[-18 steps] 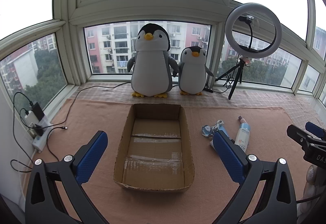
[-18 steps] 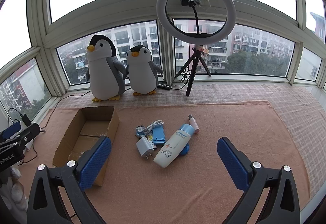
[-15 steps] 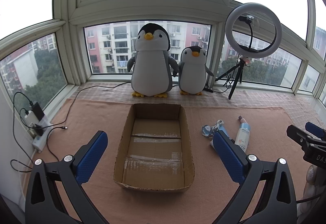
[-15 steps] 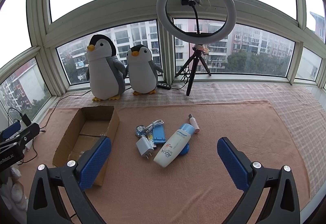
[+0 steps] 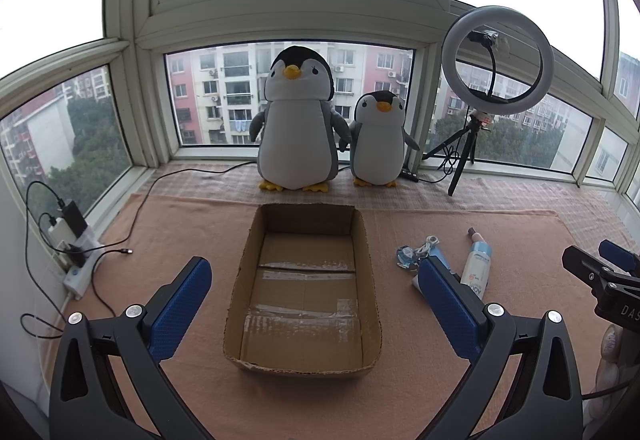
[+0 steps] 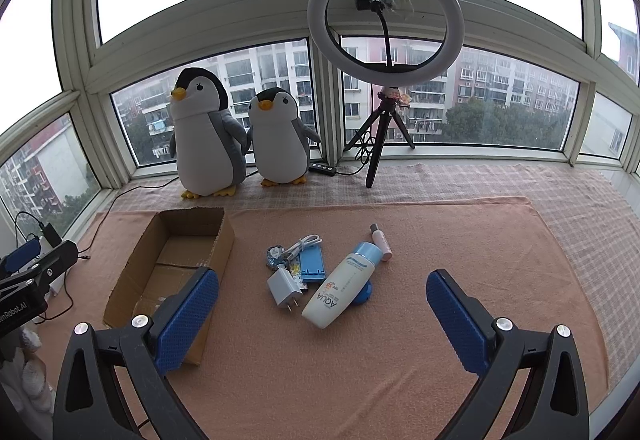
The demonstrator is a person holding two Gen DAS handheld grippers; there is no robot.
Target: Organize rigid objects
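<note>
right wrist view alone shows the charger (image 6: 283,289); each hand-held gripper gapes wide, holding nothing.

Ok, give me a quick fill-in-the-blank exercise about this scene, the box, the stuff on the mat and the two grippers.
1. The cardboard box holds ____ items.
2. The sunscreen bottle lies on its ____.
3. The white charger plug lies to the ____ of the bottle in the right wrist view.
4. The left gripper and the right gripper both have their jaws ____.

Missing words: no; side; left; open
</note>
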